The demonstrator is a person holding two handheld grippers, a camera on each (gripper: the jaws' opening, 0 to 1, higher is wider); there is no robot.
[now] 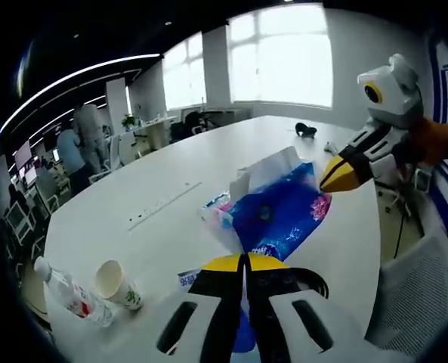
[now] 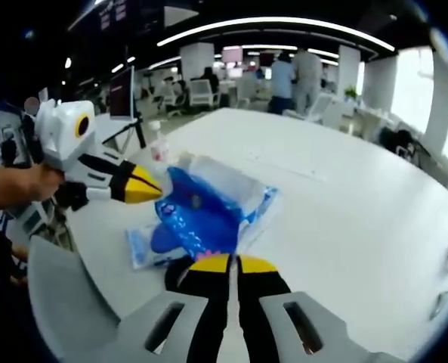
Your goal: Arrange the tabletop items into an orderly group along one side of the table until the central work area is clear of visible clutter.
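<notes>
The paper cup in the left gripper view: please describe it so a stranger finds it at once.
On the white table, look at the near-left corner. There the paper cup lies tipped on its side, mouth open, beside a clear plastic bottle. It is cream-coloured with a green print, unlike the see-through bottle.

Each tool has white slotted jaw bodies, black inner edges and yellow tips: the left tool and the right tool look alike. An orange sleeve sits behind the right tool's white housing.

blue bag print blurred, people tiny
</notes>
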